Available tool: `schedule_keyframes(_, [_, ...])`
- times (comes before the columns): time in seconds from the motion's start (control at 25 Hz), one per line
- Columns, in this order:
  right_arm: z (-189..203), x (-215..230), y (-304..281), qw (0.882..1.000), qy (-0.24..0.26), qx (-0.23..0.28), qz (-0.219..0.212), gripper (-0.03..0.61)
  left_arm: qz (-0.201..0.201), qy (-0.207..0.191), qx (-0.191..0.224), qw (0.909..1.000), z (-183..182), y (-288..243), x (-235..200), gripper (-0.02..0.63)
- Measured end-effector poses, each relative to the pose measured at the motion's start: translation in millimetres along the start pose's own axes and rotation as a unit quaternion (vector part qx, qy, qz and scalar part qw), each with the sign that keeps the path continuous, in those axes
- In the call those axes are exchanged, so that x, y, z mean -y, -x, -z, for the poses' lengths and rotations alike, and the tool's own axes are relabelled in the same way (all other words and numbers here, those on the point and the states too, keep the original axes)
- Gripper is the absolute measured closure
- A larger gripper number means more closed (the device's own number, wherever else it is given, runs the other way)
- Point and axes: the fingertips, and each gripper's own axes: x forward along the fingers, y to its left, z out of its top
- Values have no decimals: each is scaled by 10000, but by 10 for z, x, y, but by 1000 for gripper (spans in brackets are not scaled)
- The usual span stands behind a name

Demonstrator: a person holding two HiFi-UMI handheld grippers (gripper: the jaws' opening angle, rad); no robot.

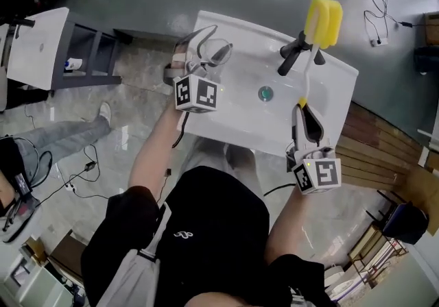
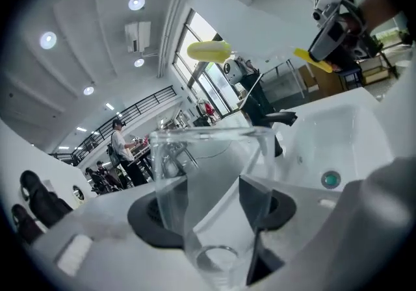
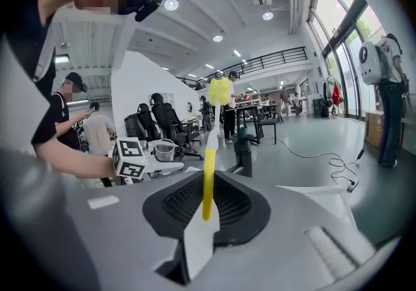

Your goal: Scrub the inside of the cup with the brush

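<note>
My left gripper [image 1: 202,52] is shut on a clear plastic cup [image 1: 209,51], held over the left rim of the white sink [image 1: 226,120]. In the left gripper view the cup [image 2: 208,179] stands between the two pads with its mouth pointing away from me. My right gripper [image 1: 307,119] is shut on the handle of a brush, whose yellow sponge head [image 1: 324,22] stands above the sink's far right corner, apart from the cup. From the right gripper view the yellow handle [image 3: 208,186] runs up from the jaws to the head [image 3: 221,91], with the cup [image 3: 164,151] off to the left.
A black faucet [image 1: 293,53] stands at the back of the sink, just below the brush head. The drain [image 1: 266,94] sits in the basin's middle. A person's legs [image 1: 68,136] and cables lie on the floor at left. A wooden bench [image 1: 384,155] is at right.
</note>
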Motion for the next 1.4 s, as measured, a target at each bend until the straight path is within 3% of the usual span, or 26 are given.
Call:
schedule_keyframes(0.4, [205, 179, 498, 9970, 482, -325, -519, 531, -130, -987, -778, 9920, -247, 421, 243, 345])
schedule_keyframes(0.76, [444, 9, 870, 9823, 1285, -723, -1152, 531, -174, -1604, -1319, 9780, -409, 771, 296, 344])
schedule_keyframes(1.12, [699, 26, 1088, 9491, 2355, -1382, -1570, 531, -181, -2395, -1915, 9517, -363, 920, 386, 344])
schedule_keyframes(1.4, [795, 3, 1131, 9230, 2936, -1653, -1857, 531, -105, -2740, -2100, 9385, -344, 996, 497, 344])
